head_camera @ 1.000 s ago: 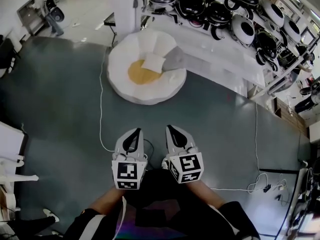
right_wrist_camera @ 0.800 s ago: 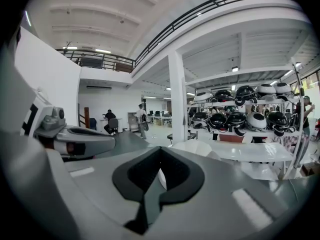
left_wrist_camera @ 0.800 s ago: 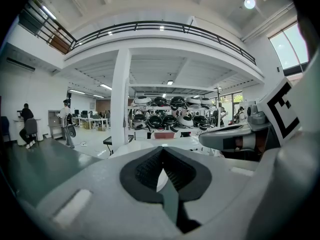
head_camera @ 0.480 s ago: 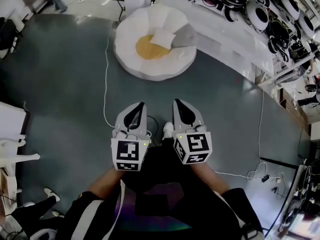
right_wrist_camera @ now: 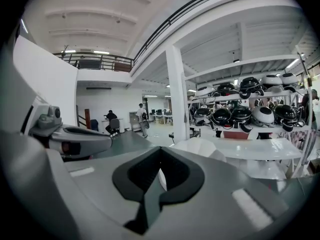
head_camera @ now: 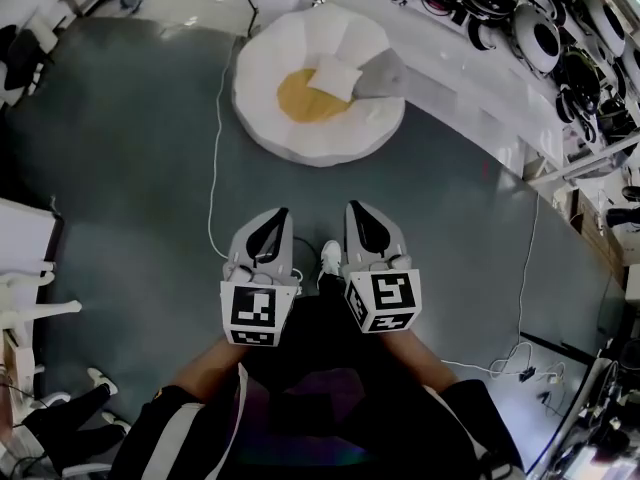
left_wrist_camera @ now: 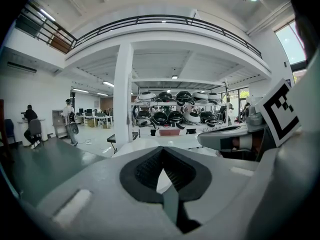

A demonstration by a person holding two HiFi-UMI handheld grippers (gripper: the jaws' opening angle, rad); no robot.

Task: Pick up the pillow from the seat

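Left tongs (head_camera: 278, 216) and right tongs (head_camera: 354, 211) closed above grey floor (head_camera: 130, 148); pillow (head_camera: 333, 76) on seat (head_camera: 300, 143).

The pillow (head_camera: 335, 76) lies on the seat (head_camera: 300, 140), well ahead of the left tongs (head_camera: 279, 212) and right tongs (head_camera: 353, 207), apparently beside shelving (head_camera: 500, 8).

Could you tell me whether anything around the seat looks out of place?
The pillow lies askew, off-centre on the seat, partly over its yellow middle. A white cable trails loose across the floor beside the seat. Nothing else stands out.
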